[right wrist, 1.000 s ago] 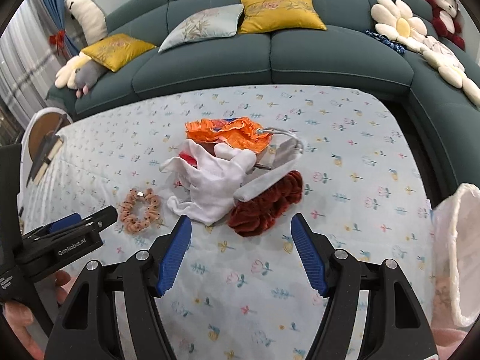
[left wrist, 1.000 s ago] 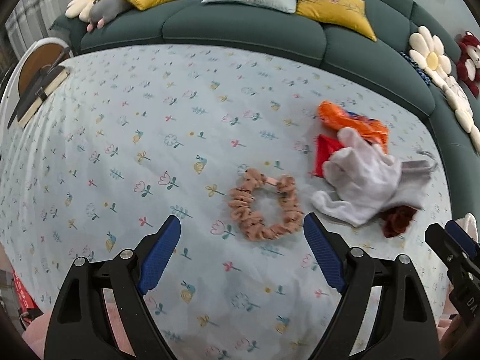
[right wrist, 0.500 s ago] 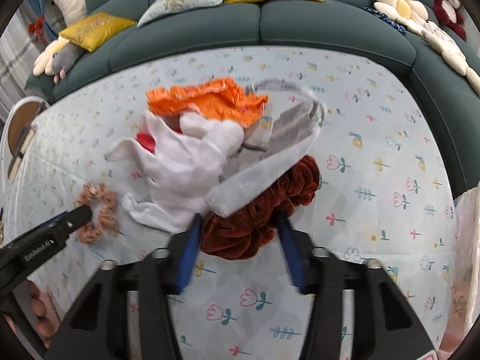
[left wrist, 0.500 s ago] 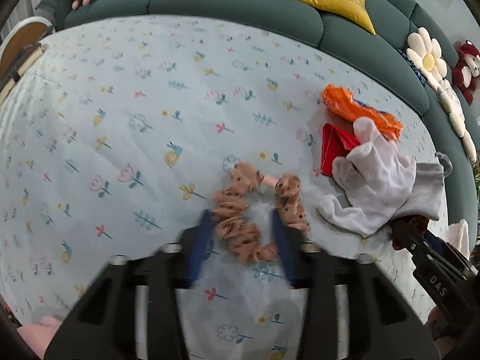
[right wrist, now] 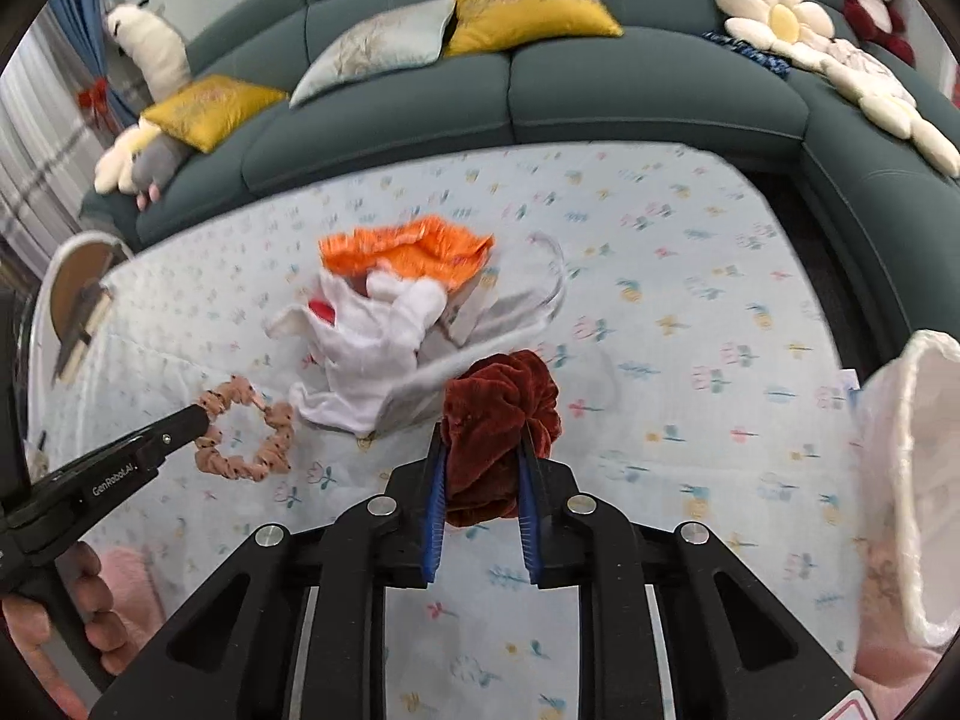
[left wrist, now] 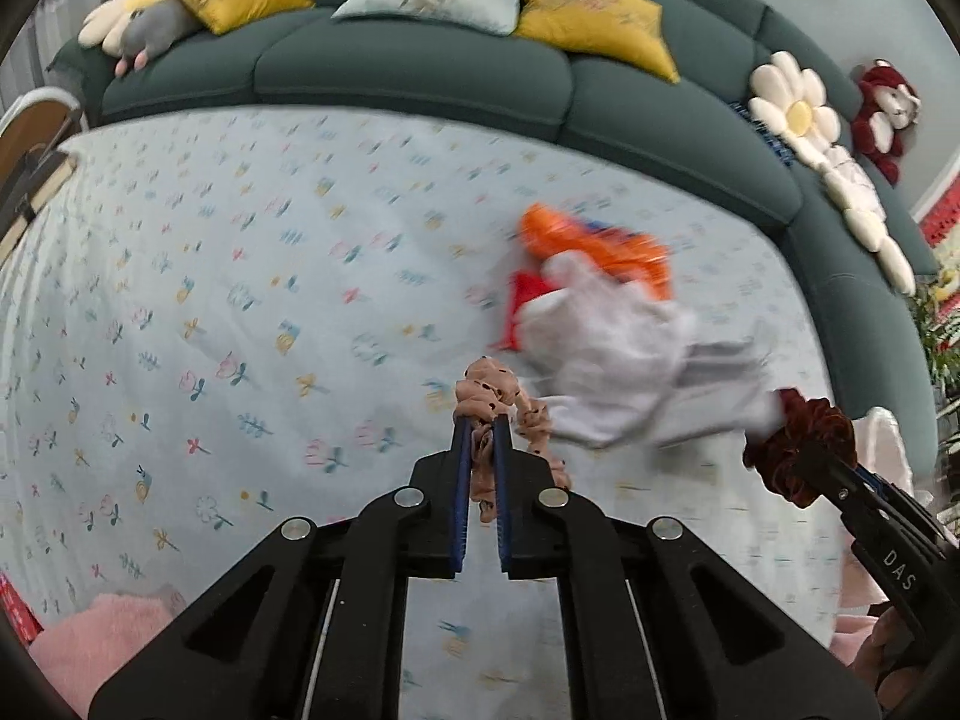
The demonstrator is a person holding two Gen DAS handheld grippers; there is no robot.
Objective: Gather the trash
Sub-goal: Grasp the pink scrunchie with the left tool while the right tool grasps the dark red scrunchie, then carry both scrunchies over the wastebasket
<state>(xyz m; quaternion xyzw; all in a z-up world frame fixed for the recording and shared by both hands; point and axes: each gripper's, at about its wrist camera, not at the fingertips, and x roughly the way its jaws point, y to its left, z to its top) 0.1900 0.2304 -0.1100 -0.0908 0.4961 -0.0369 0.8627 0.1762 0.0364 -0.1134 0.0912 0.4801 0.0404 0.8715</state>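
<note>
Item record, floral sheet (left wrist: 252,276) as landmark.

Changes since the earlier frames: both grippers stood spread above the sheet a second ago, nothing between their pads; the pink scrunchie and the rust scrunchie then lay flat on the sheet. Now each is gripped and partly raised.

1. Left gripper (left wrist: 480,427): jaws closing, blue pads pinching the pink scrunchie (left wrist: 501,399). Peach-pink fabric with small dark specks, gathered ring. Most of its loop hangs just above the sheet, beside the white glove.

2. Right gripper (right wrist: 482,441): jaws closing, pads pressed on the rust scrunchie (right wrist: 501,402). Dark red-brown velvet, thick crumpled folds, bunched between the pads and bulging above them, over the sheet's middle.

3. Remaining pile on the sheet, beyond both scrunchies: white glove (right wrist: 372,348); orange wrapper (right wrist: 408,246) at its far side, crinkled; a small red piece (left wrist: 525,294) under the glove's edge; a grey-white mask with ear loop (right wrist: 522,312), touching the glove.

4. White bag (right wrist: 912,480), at the sheet's right edge.
</note>
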